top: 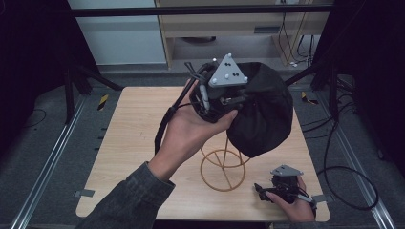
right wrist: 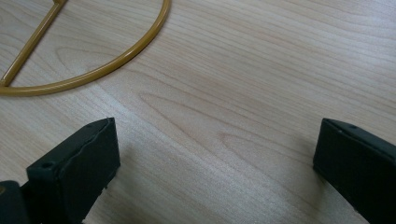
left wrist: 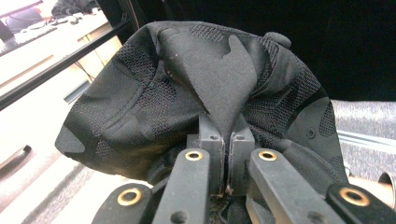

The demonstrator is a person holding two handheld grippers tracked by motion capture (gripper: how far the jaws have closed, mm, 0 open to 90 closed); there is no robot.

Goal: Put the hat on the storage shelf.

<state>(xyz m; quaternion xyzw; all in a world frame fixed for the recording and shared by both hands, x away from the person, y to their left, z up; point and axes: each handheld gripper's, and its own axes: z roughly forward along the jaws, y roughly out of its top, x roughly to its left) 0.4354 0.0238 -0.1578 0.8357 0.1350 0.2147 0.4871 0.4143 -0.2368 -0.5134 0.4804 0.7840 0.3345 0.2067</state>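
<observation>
L gripper [left wrist: 227,140] pinches a fold of the black cap [top: 265,112], jaws clamped tight, holding it up over the gold wire stand [top: 223,167] prob to drop it on top, while R gripper [top: 261,189] rests on table [top: 138,143], jaws wide, empty.

We are in a lab set up for recording, not a home or a shop. Our small wooden bench [top: 133,143] stands on grey carpet between two metal floor rails [top: 45,167], and a black frame bar [top: 200,10] crosses overhead. Yellow-and-black hazard tape [top: 102,101] marks the floor near the bench's far corners. Loose black cables [top: 351,186] coil across the carpet at the right, and more wiring hangs by a pale wooden cabinet [top: 229,28] at the back. A grey marker plate [top: 228,71] dotted with tracking points sits on the hand-held gripper we hold.
</observation>
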